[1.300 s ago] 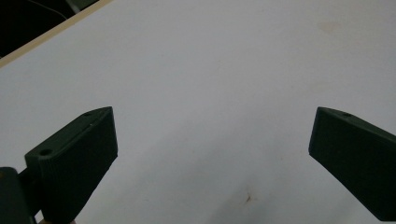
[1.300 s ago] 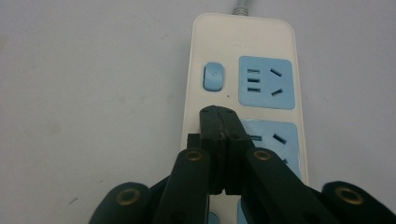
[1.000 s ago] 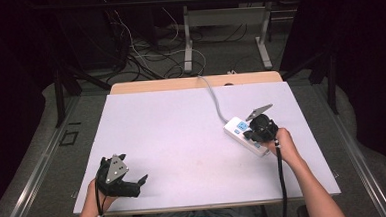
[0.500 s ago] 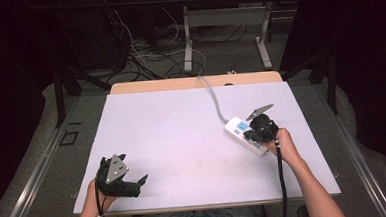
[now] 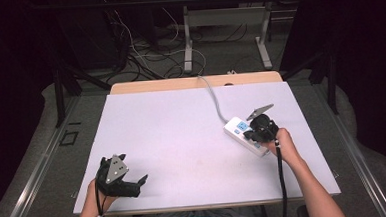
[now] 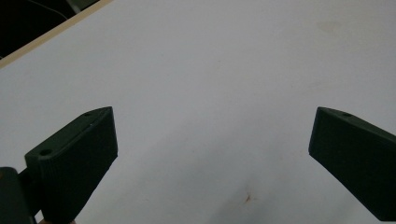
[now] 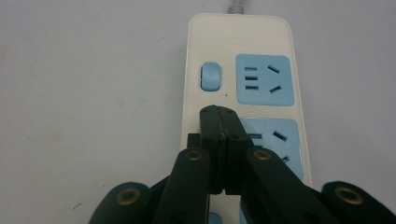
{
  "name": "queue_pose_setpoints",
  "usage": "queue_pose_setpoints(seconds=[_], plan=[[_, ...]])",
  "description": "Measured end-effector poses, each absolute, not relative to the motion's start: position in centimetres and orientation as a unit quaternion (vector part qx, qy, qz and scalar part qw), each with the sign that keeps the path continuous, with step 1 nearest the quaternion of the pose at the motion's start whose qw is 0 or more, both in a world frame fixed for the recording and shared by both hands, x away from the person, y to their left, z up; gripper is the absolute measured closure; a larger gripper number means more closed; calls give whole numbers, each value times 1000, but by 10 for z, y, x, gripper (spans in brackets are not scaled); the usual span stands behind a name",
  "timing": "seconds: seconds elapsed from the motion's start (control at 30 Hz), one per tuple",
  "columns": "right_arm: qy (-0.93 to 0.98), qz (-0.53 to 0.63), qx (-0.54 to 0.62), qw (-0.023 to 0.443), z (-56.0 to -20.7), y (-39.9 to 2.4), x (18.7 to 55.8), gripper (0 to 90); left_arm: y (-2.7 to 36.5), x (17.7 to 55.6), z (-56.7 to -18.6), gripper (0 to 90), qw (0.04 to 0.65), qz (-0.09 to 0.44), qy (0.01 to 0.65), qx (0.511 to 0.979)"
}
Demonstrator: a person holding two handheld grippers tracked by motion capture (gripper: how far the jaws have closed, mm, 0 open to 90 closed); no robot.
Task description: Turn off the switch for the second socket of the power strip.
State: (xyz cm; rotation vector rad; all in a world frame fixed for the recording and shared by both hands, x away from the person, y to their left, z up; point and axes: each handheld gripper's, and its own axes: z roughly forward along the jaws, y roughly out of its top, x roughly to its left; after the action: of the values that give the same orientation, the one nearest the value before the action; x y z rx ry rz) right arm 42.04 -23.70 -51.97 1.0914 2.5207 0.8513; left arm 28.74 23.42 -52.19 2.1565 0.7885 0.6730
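Tongs [image 7: 219, 114] in the person's right hand are pressed together with nothing between them, their tips poised over the white power strip [image 5: 245, 137], just short of its blue rocker switch [image 7: 209, 76]; whether the tips touch the casing cannot be told. That power strip lies on the right part of the white table [image 5: 182, 134], angled, with its grey cord [image 5: 211, 95] running from its far end toward the table's back edge. In the right gripper view, blue socket panels [image 7: 265, 79] sit beside the switch and farther down the strip's face, partly hidden by the closed tips. Left of the power strip and well apart from it, near the table's front edge, the left tongs [image 5: 135, 184] rest low over the bare surface, spread wide and holding nothing; the left gripper view shows the two black fingers [image 6: 77, 154] far apart with only plain table top between them.
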Motion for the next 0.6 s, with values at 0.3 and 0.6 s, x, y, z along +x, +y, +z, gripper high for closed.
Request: queue_pose_setpoints(seconds=[0.3, 0.6], plan=[[869, 292, 378, 132, -520, -236, 421, 900, 234, 287, -522, 11, 368, 259, 307, 839], [869, 295, 377, 129, -521, -237, 421, 900, 234, 288, -522, 11, 368, 259, 306, 839]])
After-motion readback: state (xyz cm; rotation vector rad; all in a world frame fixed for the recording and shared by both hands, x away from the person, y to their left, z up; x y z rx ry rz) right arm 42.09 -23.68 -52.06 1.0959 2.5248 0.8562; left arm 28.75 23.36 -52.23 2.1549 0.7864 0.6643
